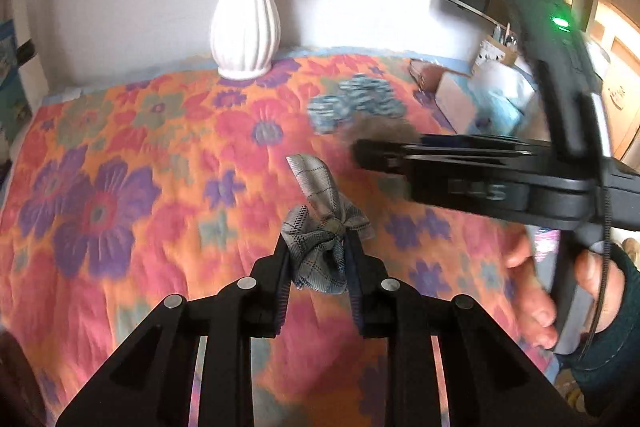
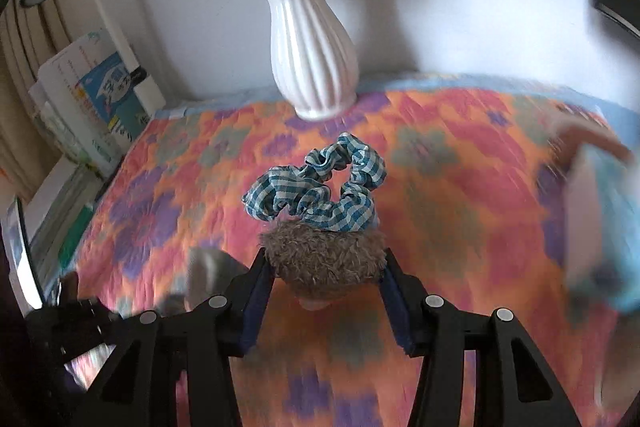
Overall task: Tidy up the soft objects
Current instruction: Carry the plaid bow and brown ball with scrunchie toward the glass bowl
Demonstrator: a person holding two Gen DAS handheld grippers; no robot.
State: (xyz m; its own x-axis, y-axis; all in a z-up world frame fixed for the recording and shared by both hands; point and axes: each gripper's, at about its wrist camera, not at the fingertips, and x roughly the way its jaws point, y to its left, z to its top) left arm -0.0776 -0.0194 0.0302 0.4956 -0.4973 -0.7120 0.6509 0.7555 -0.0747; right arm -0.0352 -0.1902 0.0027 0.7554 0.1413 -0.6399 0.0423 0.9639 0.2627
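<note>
only the right wrist view shows books [image 2: 100, 99] beside the table.

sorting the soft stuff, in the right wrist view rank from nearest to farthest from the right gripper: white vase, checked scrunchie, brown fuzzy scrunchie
1. brown fuzzy scrunchie, clamped in the right gripper.
2. checked scrunchie, on the floral cloth just beyond it.
3. white vase, upright at the cloth's far edge by the wall.

I see grey checked bow [image 1: 320, 247] pinched, brown fuzzy ball [image 2: 326, 259] pinched, blue checked scrunchie [image 2: 320, 183] flat on cloth.
</note>
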